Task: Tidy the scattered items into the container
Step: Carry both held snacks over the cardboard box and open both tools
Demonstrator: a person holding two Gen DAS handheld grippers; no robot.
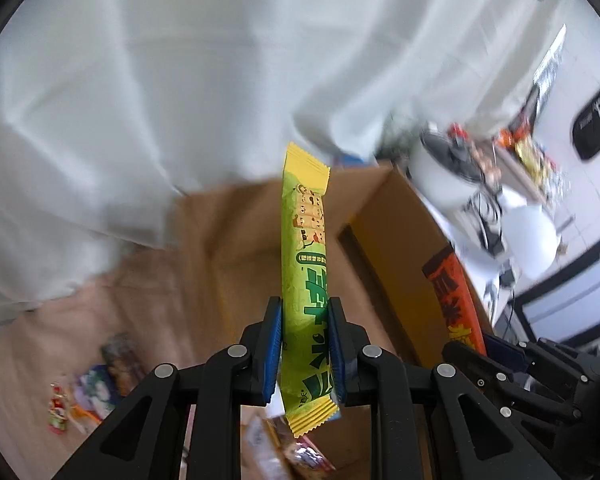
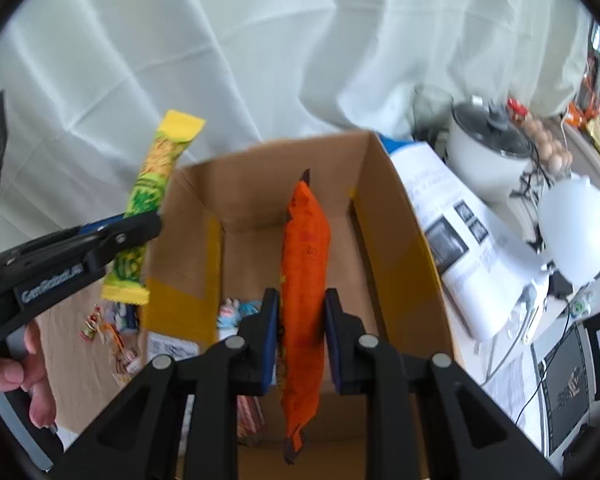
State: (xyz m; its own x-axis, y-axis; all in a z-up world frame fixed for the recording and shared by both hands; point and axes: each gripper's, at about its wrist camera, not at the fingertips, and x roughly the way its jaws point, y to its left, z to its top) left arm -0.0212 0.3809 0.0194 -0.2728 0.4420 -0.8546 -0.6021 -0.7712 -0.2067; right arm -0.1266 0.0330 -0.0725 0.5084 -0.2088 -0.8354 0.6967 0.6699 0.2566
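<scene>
My left gripper [image 1: 305, 344] is shut on a long green and yellow snack packet [image 1: 306, 264] and holds it upright over the left rim of an open cardboard box [image 1: 392, 232]. The same packet [image 2: 152, 196] and left gripper [image 2: 136, 226] show at the left of the right wrist view. My right gripper [image 2: 302, 336] is shut on an orange snack packet [image 2: 304, 280] and holds it above the inside of the box [image 2: 396, 216]. A few small packets [image 2: 236, 312] lie on the box floor. The orange packet [image 1: 456, 300] also shows at the right of the left wrist view.
Several small snacks [image 1: 88, 396] lie on the brown surface left of the box, also seen in the right wrist view [image 2: 108, 328]. A white rice cooker [image 2: 492, 152], eggs [image 2: 548, 144], a printed white carton [image 2: 456, 232] and cables crowd the right side. A white cloth [image 2: 260, 40] hangs behind.
</scene>
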